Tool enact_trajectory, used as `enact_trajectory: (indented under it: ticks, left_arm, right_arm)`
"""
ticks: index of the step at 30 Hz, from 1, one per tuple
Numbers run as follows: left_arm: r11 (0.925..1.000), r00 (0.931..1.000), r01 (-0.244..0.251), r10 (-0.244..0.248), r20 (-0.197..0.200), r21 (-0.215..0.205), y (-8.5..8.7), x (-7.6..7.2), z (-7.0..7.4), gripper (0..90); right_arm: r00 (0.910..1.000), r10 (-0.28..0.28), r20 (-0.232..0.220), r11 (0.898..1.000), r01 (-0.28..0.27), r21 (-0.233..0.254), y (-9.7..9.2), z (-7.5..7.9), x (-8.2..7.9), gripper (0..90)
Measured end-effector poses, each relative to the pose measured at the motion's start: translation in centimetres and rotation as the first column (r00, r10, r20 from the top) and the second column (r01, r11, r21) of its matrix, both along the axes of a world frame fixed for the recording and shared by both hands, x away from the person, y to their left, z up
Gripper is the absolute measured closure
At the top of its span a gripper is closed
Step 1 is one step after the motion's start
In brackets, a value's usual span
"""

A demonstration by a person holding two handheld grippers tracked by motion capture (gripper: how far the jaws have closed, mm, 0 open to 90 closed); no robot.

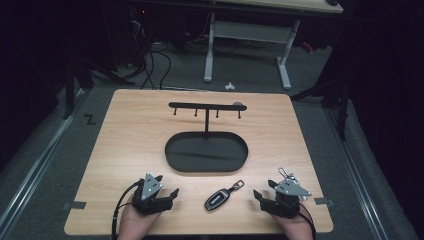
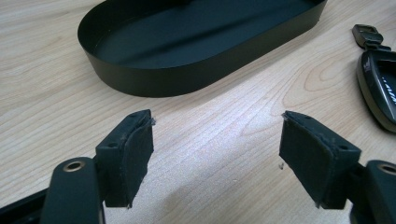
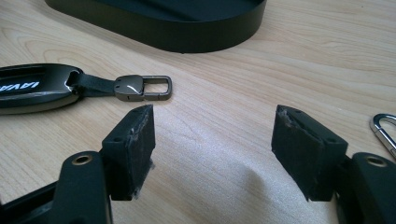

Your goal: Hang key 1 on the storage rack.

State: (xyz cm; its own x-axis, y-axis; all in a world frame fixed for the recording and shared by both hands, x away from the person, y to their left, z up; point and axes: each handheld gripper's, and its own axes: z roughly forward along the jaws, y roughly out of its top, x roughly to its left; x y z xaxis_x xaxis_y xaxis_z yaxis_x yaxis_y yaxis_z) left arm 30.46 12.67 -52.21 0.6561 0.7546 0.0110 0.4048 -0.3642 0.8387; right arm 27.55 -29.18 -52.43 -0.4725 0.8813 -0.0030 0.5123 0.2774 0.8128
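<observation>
A dark key fob (image 1: 216, 200) with a short strap and metal clasp (image 1: 239, 185) lies near the wooden table's front edge, between my two grippers. The left gripper (image 1: 170, 198) rests open to its left, the right gripper (image 1: 261, 199) open to its right. In the left gripper view the open jaws (image 2: 218, 126) hold nothing, and the fob (image 2: 380, 88) lies off to the right. The right gripper view has empty jaws (image 3: 214, 121), with the fob (image 3: 32, 88) and its clasp (image 3: 144, 88) just ahead on the left.
A black oval tray (image 1: 172, 160) sits mid-table with a T-shaped hook rack (image 1: 206, 106) rising from its far side. A silver carabiner (image 1: 286, 174) lies beside the right gripper. Beyond the table stand desk legs (image 1: 285, 65) and floor cables (image 1: 150, 65).
</observation>
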Motion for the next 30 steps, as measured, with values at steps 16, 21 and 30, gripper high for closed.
enact_trajectory:
  ticks: [16, 21, 30]
  left_arm:
    - [0.9990, 0.9992, 0.040, -0.040, -0.010, 0.020, -1.4, 0.0, 0.2, 36.4]
    - [0.9951, 0.9955, 0.089, -0.088, -0.036, 0.042, -2.7, 0.0, 0.1, 49.5]
    - [0.9782, 0.9812, 0.187, -0.182, -0.066, 0.090, -6.2, -0.2, -0.1, 72.4]
  right_arm:
    - [0.9999, 0.013, -0.006, 1.000, -0.013, -0.007, -0.2, 0.0, -0.4, 35.5]
    - [1.0000, 0.004, -0.009, 1.000, -0.004, 0.002, -0.7, 0.0, -0.8, 37.6]
    - [0.9999, -0.007, -0.014, 1.000, 0.007, 0.010, -1.4, -0.1, -1.8, 38.9]
